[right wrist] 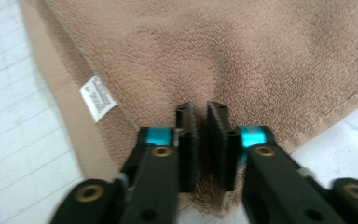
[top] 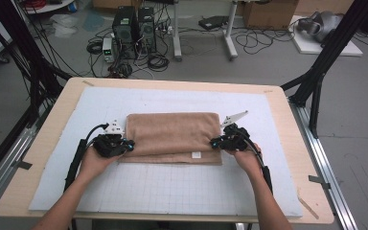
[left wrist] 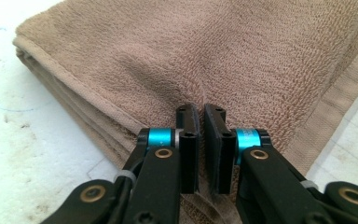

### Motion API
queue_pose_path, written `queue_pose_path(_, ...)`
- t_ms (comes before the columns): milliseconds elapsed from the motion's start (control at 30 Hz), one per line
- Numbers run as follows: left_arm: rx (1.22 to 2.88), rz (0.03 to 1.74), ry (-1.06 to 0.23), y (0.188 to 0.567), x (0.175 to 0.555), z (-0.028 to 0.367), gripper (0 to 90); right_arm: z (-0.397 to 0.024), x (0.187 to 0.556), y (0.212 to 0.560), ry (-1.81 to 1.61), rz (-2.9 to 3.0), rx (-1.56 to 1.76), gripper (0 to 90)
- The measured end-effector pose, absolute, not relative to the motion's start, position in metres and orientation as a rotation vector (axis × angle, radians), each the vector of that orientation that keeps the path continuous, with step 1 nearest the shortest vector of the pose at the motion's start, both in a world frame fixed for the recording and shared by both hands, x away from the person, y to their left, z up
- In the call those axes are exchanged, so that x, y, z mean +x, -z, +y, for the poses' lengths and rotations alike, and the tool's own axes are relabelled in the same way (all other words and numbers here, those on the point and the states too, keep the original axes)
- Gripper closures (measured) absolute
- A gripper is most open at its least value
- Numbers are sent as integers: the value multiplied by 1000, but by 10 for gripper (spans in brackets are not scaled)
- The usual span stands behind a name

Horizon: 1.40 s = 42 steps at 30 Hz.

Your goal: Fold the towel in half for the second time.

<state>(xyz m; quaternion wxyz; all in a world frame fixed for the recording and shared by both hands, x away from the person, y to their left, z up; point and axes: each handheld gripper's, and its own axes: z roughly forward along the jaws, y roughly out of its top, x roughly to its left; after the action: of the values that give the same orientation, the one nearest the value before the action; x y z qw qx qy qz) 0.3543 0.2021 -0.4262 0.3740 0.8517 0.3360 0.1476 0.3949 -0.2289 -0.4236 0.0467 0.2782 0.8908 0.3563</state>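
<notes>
The light wooden bench [top: 48, 143] carries a pale blue-white gridded mat [top: 172, 187], and on the mat, slightly behind its centre, lies the folded tan terry towel [top: 172, 136]. The towel is laid flat in several layers, with its long axis running left to right across the bench; the stacked hems face the near side, and a small white care label [top: 196, 155] is seen at the near right corner.

The left gripper [top: 130, 145] is applied at the towel's left short edge and the right gripper [top: 214, 142] at its right short edge. In the left gripper view the black fingers [left wrist: 189, 140] are drawn together and clamped on a pinch of terry at the near left corner, the cloth puckering toward them. In the right gripper view the fingers [right wrist: 186, 140] are likewise closed on a pinch of cloth, just beside the label [right wrist: 98, 98].

Faults judged possible from this state:
- Only the top layer may be caught by either pinch; on lifting, the lower layers would be left behind and the fold would open.
- The grip is shallow and near the edge; the pile could slip out under the towel's weight.
- If the two ends are raised unevenly, the middle would sag and the layers would shift out of register.
</notes>
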Motion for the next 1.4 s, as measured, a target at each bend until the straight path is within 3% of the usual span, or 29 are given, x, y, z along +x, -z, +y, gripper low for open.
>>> queue_pose_path(267, 2042, 892, -386, 401, 351, 223, 852, -231, 385, 389, -1170, 2645, 772, 854)
queue_pose_path(500, 2078, 881, -340, 400, 344, 235, 846, -221, 367, 378, -1167, 2706, 693, 838)
queue_pose_path(567, 2149, 896, -314, 406, 343, 236, 808, -220, 365, 390, -1146, 2775, 709, 802)
queue_pose_path(667, 2133, 913, -330, 408, 338, 238, 590, -218, 361, 402, -1118, 2795, 729, 664)
queue_pose_path(700, 2105, 899, -332, 407, 335, 240, 569, -219, 360, 403, -1157, 2784, 738, 651)
queue_pose_path(800, 2070, 866, -349, 405, 328, 238, 580, -220, 360, 403, -1132, 2738, 734, 597)
queue_pose_path(967, 2148, 840, -291, 422, 328, 227, 571, -221, 368, 417, -1081, 2747, 780, 531)
queue_pose_path(1033, 2164, 847, -283, 430, 329, 224, 597, -221, 369, 424, -1057, 2757, 777, 540)
queue_pose_path(1067, 2169, 845, -304, 433, 329, 223, 664, -221, 369, 426, -1061, 2747, 786, 570)
queue_pose_path(1100, 2162, 845, -317, 434, 330, 222, 741, -221, 369, 427, -1066, 2734, 791, 626)
queue_pose_path(1167, 2142, 842, -335, 431, 331, 224, 830, -223, 371, 426, -1079, 2736, 800, 819)
queue_pose_path(1400, 2055, 844, -447, 398, 332, 235, 850, -225, 367, 398, -1201, 2700, 748, 851)
